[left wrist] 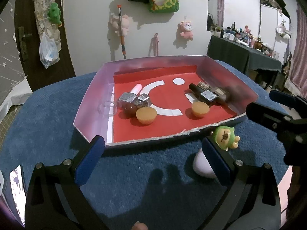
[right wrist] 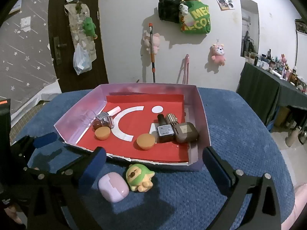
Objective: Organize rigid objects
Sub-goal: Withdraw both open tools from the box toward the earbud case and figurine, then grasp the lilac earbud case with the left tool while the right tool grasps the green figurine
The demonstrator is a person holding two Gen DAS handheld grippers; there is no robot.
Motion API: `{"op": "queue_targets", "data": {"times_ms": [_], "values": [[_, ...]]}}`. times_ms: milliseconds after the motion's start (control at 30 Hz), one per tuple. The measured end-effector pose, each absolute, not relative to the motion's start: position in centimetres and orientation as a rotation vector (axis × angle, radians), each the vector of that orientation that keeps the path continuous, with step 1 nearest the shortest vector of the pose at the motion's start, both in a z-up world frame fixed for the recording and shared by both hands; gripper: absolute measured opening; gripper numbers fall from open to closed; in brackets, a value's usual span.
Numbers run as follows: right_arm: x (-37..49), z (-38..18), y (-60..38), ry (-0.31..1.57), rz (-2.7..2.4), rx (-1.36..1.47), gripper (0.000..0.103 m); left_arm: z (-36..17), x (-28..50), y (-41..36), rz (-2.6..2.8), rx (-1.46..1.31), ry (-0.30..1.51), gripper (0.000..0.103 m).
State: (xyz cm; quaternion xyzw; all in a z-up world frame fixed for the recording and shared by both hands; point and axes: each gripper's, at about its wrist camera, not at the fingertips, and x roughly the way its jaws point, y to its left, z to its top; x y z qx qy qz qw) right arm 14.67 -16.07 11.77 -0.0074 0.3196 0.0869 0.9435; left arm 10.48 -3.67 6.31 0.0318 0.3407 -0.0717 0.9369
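An open pink box [left wrist: 90, 103] with a red floor stands on the blue cloth. In it lie two orange half-balls [left wrist: 145, 116] [left wrist: 200, 109], a round brown bottle [left wrist: 134, 103], a pink tube [left wrist: 137, 89], a dark bottle [left wrist: 203, 94] and a brown case [right wrist: 186, 132]. In front of the box lie a green figurine [right wrist: 139, 178] and a lilac case [right wrist: 113, 189]. My right gripper [right wrist: 155, 163] is open just short of them, the case beside its left finger. My left gripper [left wrist: 153, 153] is open over bare cloth, its right finger [left wrist: 214, 157] partly hiding the lilac case [left wrist: 201, 166].
The blue cloth [left wrist: 48, 124] covers a rounded table. A phone [left wrist: 18, 189] lies at its left edge. Behind are a brown door [right wrist: 63, 44], a wall hung with plush toys and bags, and a dark table [right wrist: 268, 92] crowded with bottles at the right.
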Motion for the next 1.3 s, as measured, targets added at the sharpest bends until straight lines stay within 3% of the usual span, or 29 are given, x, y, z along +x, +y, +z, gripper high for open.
{"op": "queue_targets", "data": {"times_ms": [933,1067,1300], "values": [[11.6,8.8,-18.0,0.733,0.168,0.056,0.103,3.6,6.8,-5.9,-0.246,0.065,0.764,0.103],[11.9,8.0,-18.6,0.759,0.17,0.08,0.092,3.1,6.9,-6.5,-0.267,0.069,0.779,0.103],[12.7,7.0,-19.2,0.791,0.165,0.108,0.088,2.4,7.6,-7.5,-0.302,0.064,0.8,0.103]]}}
